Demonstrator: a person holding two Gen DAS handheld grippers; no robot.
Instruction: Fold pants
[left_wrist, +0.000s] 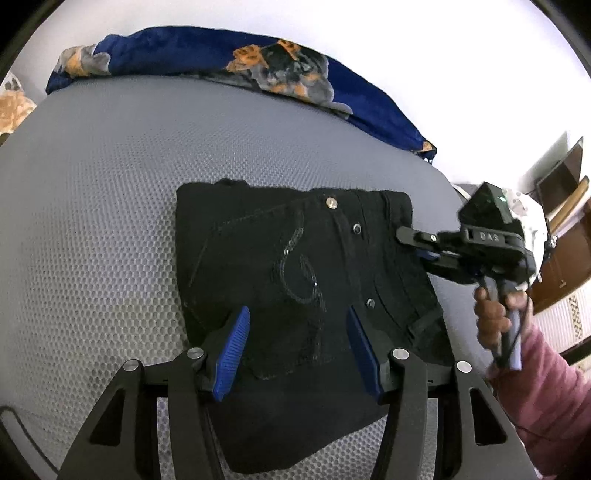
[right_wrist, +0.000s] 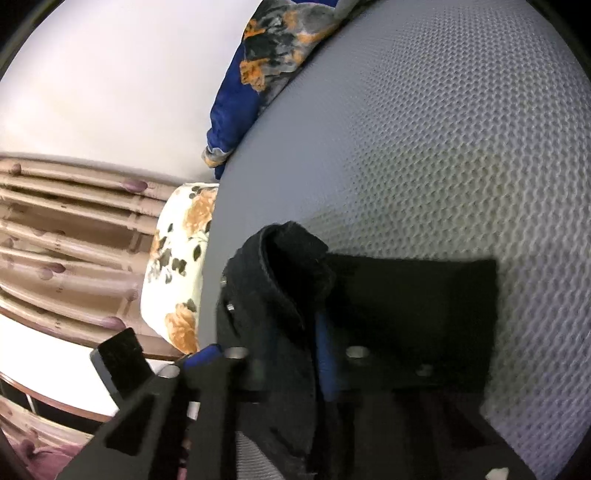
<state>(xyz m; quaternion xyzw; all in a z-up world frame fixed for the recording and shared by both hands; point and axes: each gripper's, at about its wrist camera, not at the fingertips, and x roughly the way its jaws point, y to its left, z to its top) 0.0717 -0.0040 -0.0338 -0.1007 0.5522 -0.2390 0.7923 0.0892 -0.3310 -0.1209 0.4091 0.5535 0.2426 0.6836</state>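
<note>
Black pants (left_wrist: 295, 266) lie folded into a compact rectangle on a grey mesh mattress (left_wrist: 92, 221). My left gripper (left_wrist: 299, 347) is open, its blue pads spread over the near part of the pants. My right gripper (left_wrist: 410, 236) comes in from the right at the pants' right edge. In the right wrist view the right gripper (right_wrist: 266, 354) is shut on a thick fold of the pants (right_wrist: 280, 280), with black cloth bunched between the blue pads (right_wrist: 325, 354).
A blue floral blanket (left_wrist: 221, 59) lies along the mattress's far edge. A white floral pillow (right_wrist: 177, 273) and striped curtains (right_wrist: 66, 229) are beyond the mattress edge. Wooden furniture (left_wrist: 569, 236) stands at the right.
</note>
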